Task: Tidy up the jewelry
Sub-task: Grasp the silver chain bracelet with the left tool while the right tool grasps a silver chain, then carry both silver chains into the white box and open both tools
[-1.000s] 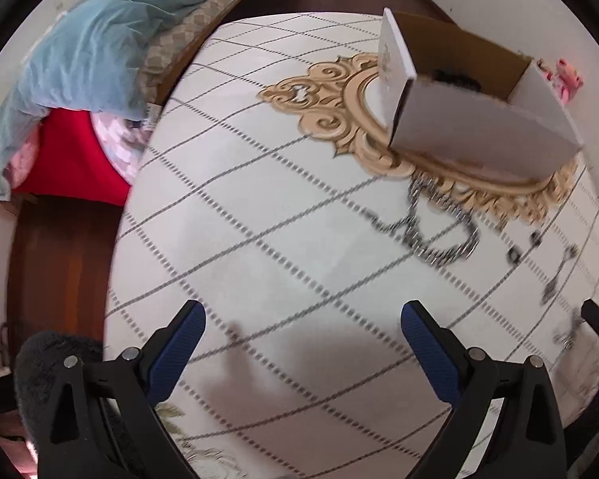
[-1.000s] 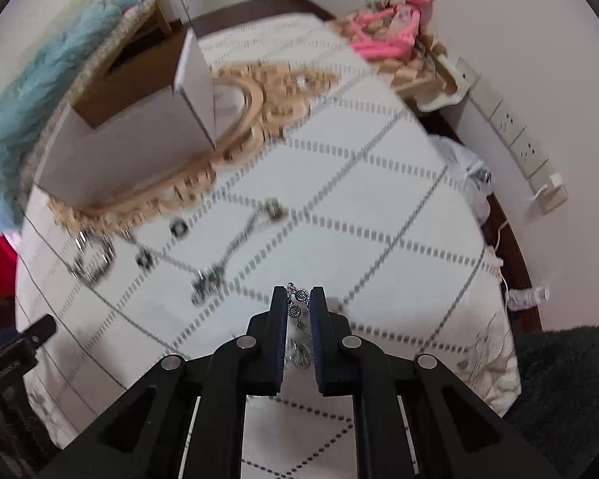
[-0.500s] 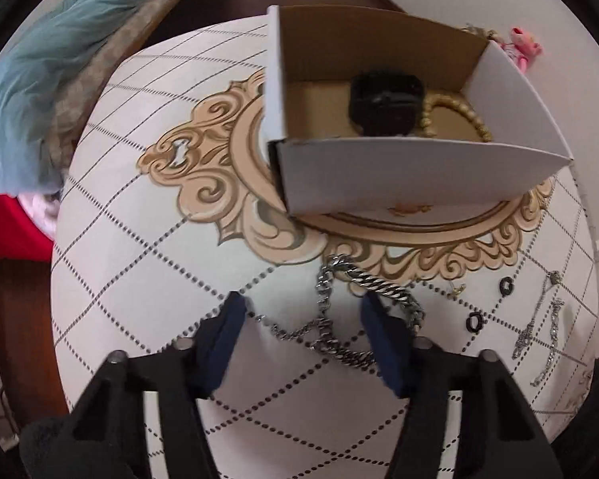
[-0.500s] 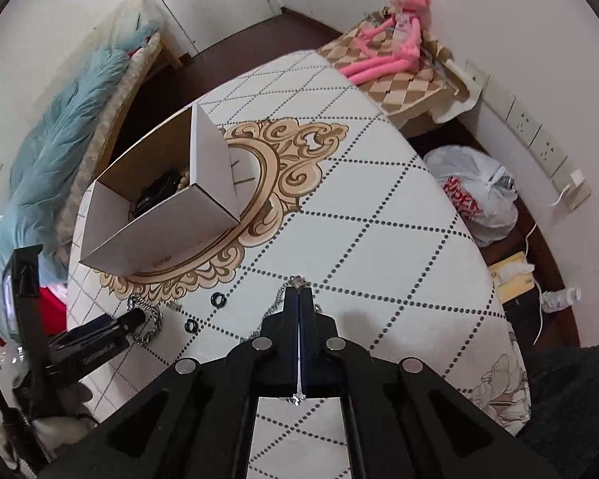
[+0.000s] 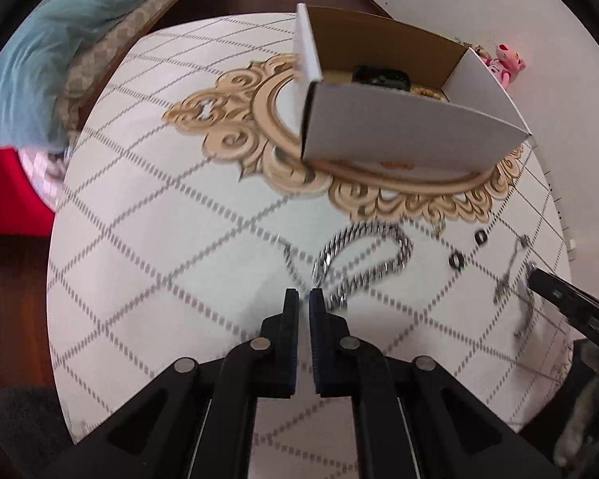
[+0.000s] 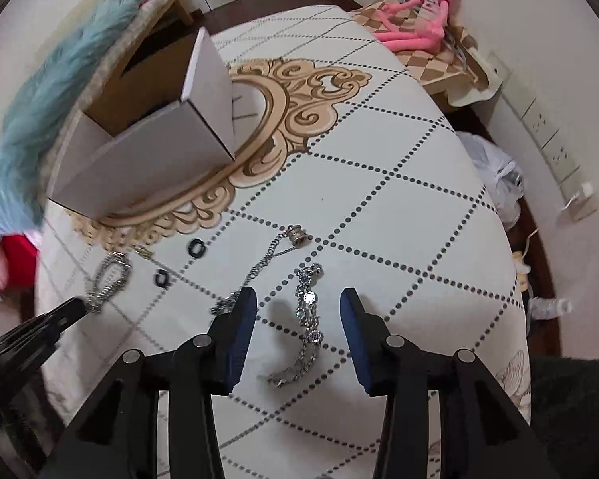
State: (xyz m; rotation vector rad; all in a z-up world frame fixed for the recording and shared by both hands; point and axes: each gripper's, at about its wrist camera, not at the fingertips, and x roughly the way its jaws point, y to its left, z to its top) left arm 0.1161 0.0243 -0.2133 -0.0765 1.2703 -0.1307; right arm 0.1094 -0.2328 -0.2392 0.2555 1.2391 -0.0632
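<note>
A thick silver chain [image 5: 363, 255] lies looped on the tablecloth in front of the white cardboard box [image 5: 399, 139]. My left gripper [image 5: 304, 297] is shut at the chain's near end; whether it pinches a link is unclear. In the right wrist view my right gripper [image 6: 297, 303] is open, its jaws either side of a silver charm bracelet [image 6: 307, 327] lying on the cloth. A thin necklace with a barrel pendant [image 6: 297, 235] lies just beyond. Two black rings [image 6: 197, 248] lie near the box [image 6: 151, 151]. The box holds a black item [image 5: 379, 76] and gold beads.
The round table [image 6: 379, 159] has a white diamond-pattern cloth with a gold ornament under the box. A blue blanket [image 5: 32, 52] lies on a bed to the left. A pink plush toy [image 6: 415, 4] sits on a stand at the back right. Wall sockets are at the right.
My left gripper has closed from wide open to shut at the thick chain's end. My right gripper has opened and the charm bracelet it held now lies on the cloth between its jaws.
</note>
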